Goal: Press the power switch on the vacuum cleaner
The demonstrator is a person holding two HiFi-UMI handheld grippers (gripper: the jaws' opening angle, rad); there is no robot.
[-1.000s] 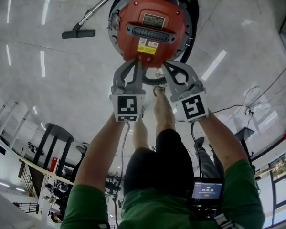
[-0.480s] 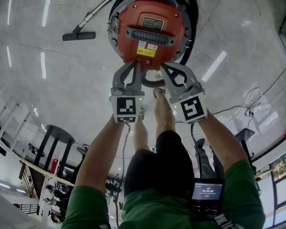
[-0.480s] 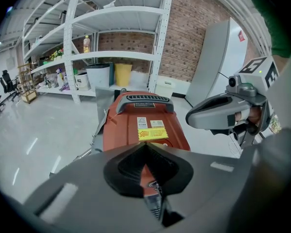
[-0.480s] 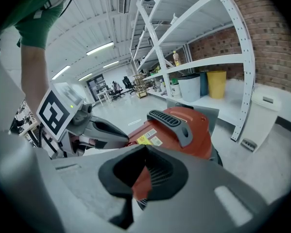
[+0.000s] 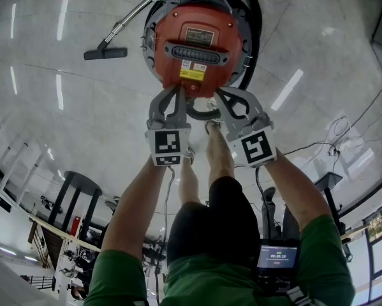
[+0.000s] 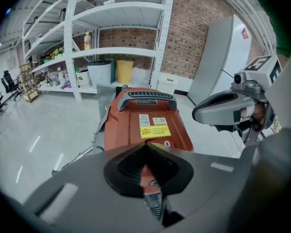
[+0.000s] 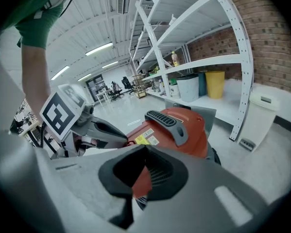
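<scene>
The red vacuum cleaner (image 5: 197, 34) stands on the floor in front of me, with a black handle (image 5: 197, 51) across its top and a yellow label (image 5: 192, 74) near its front edge. A small white round switch (image 6: 167, 143) sits just below that label. My left gripper (image 5: 178, 89) is shut, its tip at the vacuum's near edge, left of the label. My right gripper (image 5: 219, 92) is also shut, its tip at the near edge on the right. In the left gripper view the closed jaws hide the vacuum's front. The right gripper view shows the vacuum (image 7: 184, 125) beyond the closed jaws.
A floor nozzle on a metal wand (image 5: 106, 53) lies left of the vacuum, and a black hose (image 5: 254, 18) curls round its right side. My feet (image 5: 213, 126) are just behind the grippers. White shelving (image 6: 111, 57) with bins stands beyond, and a cable (image 5: 318, 146) lies at right.
The left gripper's tip has slid a little left and back, off the vacuum's front to its near edge. The right gripper has barely moved. Both stay shut.
</scene>
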